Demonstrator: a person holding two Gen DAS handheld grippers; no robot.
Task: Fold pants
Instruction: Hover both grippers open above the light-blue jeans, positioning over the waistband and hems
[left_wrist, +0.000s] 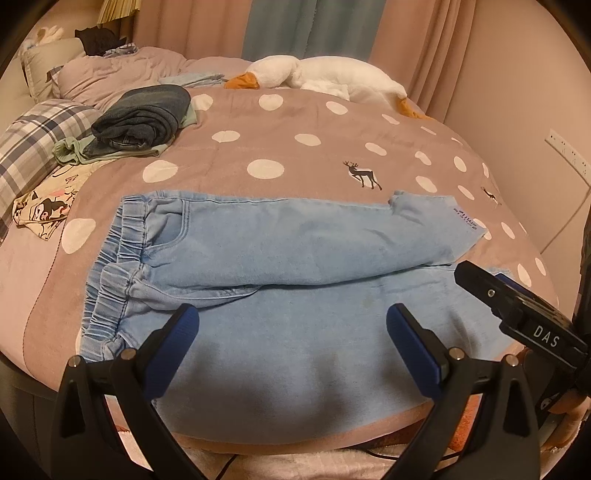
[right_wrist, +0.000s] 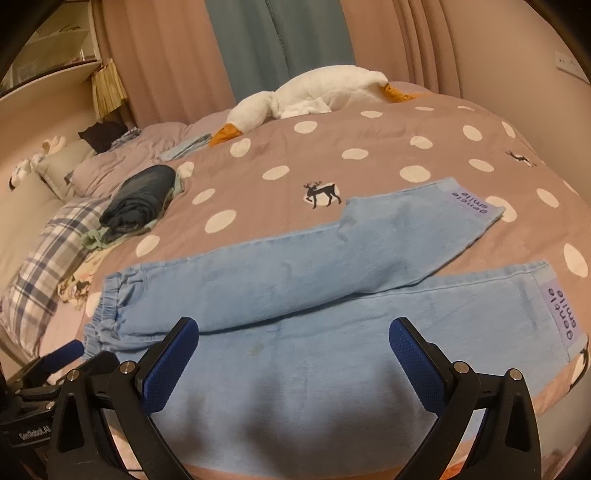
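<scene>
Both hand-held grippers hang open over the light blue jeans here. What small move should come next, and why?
Probably lower the right hand-held gripper to the near leg's cuff and pinch it. The light blue jeans lie flat with legs splayed apart, unfolded, and the left hand-held gripper is open near the waistband.

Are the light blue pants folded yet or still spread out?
Spread out: the pants lie flat on the bed, both legs apart, no fold made.

Both grippers are hanging wide open over the near pant leg, nothing btwn the pads. Pants (right_wrist: 295, 280) are lying flat w/ bare bedspread (right_wrist: 369, 122) beyond. Pile of dark clothes (left_wrist: 144, 118) is sitting far left; plush goose (right_wrist: 306, 96) is blocking the far edge.
</scene>
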